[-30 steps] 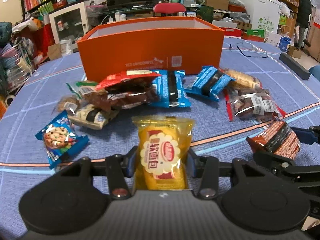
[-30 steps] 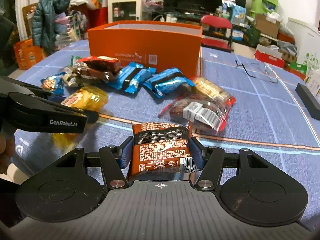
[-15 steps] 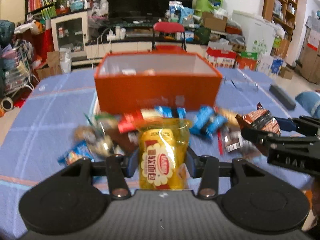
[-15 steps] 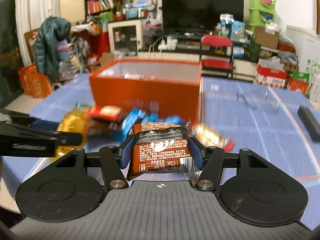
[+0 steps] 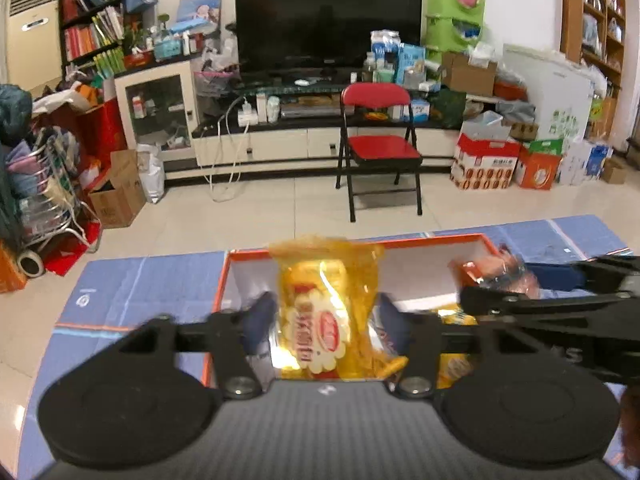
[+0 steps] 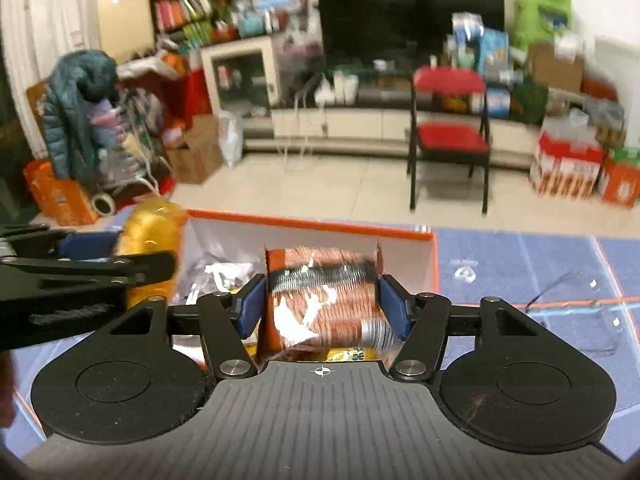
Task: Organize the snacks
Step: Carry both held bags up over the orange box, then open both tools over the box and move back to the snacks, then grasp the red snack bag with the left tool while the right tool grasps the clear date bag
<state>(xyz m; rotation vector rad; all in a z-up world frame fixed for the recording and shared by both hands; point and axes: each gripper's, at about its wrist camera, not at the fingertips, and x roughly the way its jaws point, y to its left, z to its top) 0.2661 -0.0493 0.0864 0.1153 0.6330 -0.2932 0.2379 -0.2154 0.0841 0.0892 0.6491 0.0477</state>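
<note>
My left gripper is shut on a yellow bread packet and holds it over the open orange box. My right gripper is shut on a brown snack packet, also over the orange box. The box has a white inside with several packets lying at its bottom. The right gripper with its brown packet shows at the right of the left wrist view. The left gripper with its yellow packet shows at the left of the right wrist view.
The box stands on a blue table cloth with orange lines. A pair of glasses lies on the cloth to the right of the box. Beyond the table's far edge stand a red folding chair and a TV cabinet.
Both grippers have risen from the table and moved forward with their packets, from in front of the box to above its open top. The loose snacks have dropped out of view.
</note>
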